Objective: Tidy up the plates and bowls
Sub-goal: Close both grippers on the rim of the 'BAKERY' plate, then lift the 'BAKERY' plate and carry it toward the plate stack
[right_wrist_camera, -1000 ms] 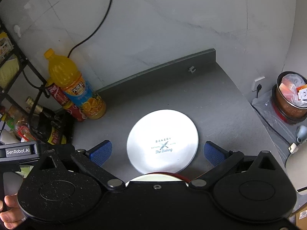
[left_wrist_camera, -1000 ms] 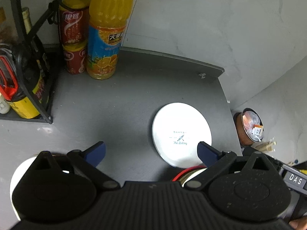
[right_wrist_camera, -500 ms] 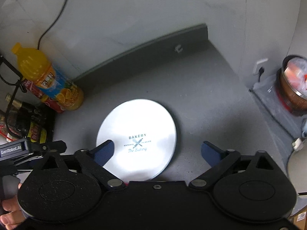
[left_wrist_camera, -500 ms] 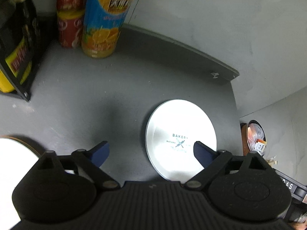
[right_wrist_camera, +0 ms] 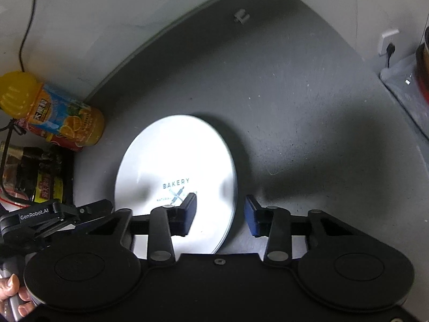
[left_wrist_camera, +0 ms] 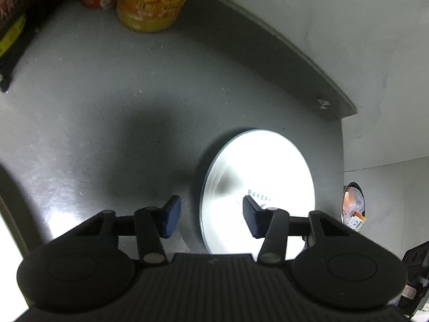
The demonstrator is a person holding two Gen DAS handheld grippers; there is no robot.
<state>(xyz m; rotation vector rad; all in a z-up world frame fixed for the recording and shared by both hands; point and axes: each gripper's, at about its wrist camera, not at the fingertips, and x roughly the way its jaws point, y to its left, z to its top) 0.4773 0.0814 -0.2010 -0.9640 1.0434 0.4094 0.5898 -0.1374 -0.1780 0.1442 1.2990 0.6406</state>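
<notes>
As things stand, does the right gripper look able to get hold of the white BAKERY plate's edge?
Probably yes. The right gripper straddles the right rim of the plate, jaws closing, not yet pressing. Nothing lies between; the left gripper works the opposite edge.

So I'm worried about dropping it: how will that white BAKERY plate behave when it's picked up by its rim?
The white plate looks rigid, likely ceramic, so probably breakable if dropped. It lies flat on the grey counter with a thin, low rim, so fingers may struggle to get under it. Its glossy glare suggests a slippery surface.
</notes>
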